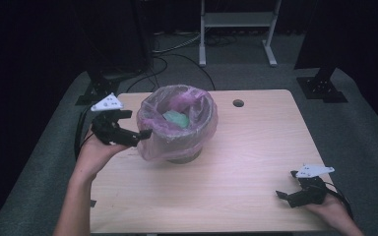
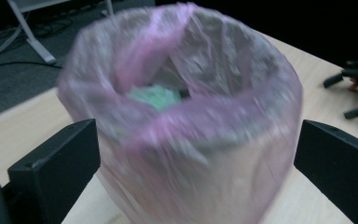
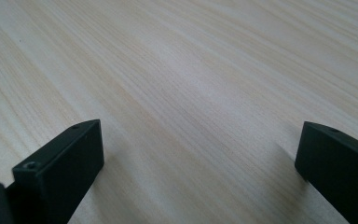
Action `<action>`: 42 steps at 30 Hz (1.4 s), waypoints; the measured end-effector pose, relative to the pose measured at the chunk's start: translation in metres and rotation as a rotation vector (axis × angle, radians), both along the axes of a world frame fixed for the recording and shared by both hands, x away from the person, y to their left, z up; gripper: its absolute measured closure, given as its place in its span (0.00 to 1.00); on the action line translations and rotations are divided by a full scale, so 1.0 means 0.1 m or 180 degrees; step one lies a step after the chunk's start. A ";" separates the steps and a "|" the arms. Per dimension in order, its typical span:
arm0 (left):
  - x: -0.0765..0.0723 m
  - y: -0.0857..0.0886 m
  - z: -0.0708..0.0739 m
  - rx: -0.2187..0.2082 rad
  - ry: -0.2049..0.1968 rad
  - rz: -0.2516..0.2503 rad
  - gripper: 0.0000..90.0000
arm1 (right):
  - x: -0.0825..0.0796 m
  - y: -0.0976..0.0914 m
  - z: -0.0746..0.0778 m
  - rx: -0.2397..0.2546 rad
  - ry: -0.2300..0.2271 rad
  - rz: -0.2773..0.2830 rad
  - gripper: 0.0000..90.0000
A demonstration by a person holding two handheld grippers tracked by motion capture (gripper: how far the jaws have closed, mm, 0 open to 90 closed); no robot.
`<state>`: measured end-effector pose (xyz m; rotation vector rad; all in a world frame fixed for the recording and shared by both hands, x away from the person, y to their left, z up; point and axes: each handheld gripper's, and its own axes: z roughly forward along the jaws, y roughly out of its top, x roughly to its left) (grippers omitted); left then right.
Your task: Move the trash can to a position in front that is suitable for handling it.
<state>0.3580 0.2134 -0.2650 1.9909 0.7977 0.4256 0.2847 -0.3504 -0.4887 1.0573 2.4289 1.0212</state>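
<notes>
At table (image 1: 236,162) L edge, left tool (image 1: 134,129) wide-jawed beside lined bin (image 1: 177,125); right tool (image 1: 295,189) low, apart.

Dim room, dark backdrop; light falls from overhead onto the pale wooden table (image 1: 236,162), brightest mid-top, edges fading to near-black w/ slight bluish-purple cast. High view soft, low-res, faint shadow under the lined bin (image 1: 177,123). Left gripper view: bin w/ pink plastic liner (image 2: 186,116) heavily blurred, motion smear across its rim; black jaws sharper, bkgd dark. Right gripper view: wood grain crisp near centre, softer toward far edge; mild glare mid-frame, soft shadows beside both jaws. No strong edge distortion seen.
</notes>
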 end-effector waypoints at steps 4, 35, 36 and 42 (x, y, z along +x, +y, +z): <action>0.23 -0.04 0.10 0.0005 0.0001 0.0027 0.00 | 0.00 0.00 0.00 0.0000 -0.0008 0.0001 0.00; 1.21 -0.19 -0.27 0.0347 0.0153 0.0271 0.45 | 0.00 0.00 0.00 0.0000 0.0001 -0.0009 0.00; 1.22 -0.19 -0.28 0.0351 0.0166 0.0264 0.48 | 0.00 0.00 0.00 0.0000 0.0002 -0.0009 0.00; 1.25 -0.15 -0.33 0.0442 0.0239 0.0267 0.70 | 0.00 0.00 0.00 0.0000 0.0003 -0.0009 0.00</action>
